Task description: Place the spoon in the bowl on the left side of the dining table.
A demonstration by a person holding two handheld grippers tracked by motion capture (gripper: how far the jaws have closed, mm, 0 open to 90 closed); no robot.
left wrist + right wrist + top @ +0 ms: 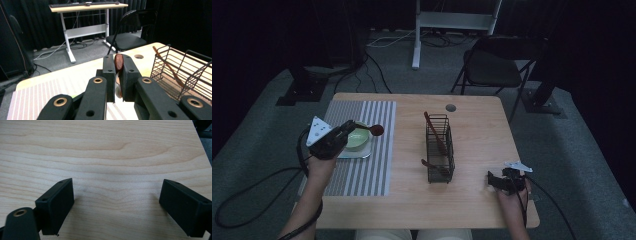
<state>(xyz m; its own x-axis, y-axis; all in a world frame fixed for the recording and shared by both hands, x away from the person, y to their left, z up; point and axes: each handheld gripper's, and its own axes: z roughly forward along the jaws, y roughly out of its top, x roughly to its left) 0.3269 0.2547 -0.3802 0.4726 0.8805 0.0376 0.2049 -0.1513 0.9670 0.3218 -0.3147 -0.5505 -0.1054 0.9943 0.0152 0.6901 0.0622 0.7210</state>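
My left gripper (pixel 352 132) is shut on a dark red-brown spoon (pixel 376 130), whose bowl sticks out to the right. It hangs over a pale green bowl (pixel 358 141) standing on a small plate (pixel 360 154) on the striped placemat (pixel 372 170). In the left gripper view the spoon (pixel 118 62) stands pinched between the two jaws of the left gripper (pixel 119 75). My right gripper (pixel 493 180) rests low at the table's front right, open, and in its own view the right gripper (pixel 117 205) has bare wood between the jaws.
A black wire basket (pixel 440 148) stands mid-table with brown utensils (pixel 435 134) in it. A round hole (pixel 450 107) is in the tabletop near the far edge. A folding chair (pixel 492 65) stands beyond the table.
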